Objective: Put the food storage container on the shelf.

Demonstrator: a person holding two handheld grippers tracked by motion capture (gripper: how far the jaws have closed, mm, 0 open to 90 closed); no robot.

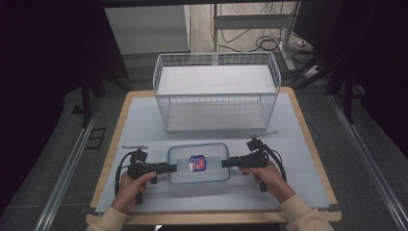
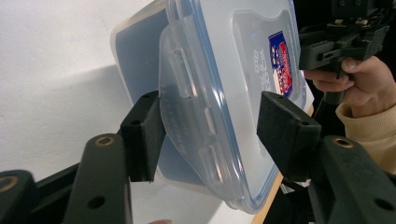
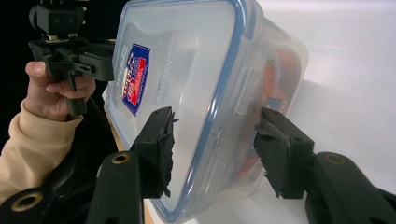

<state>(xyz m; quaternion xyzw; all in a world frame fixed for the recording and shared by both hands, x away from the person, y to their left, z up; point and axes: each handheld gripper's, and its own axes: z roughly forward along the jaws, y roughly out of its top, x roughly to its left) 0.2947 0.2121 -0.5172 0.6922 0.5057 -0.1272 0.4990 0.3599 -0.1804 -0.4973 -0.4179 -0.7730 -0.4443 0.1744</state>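
Jaws wide on both grippers, straddling end latches of clear rectangular blue-sealed plastic container [image 1: 198, 163]; white wire basket [image 1: 216, 91] behind

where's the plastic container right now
In the high view the plastic container sits on the table's near-centre, between the left gripper and right gripper, in front of the white wire basket.
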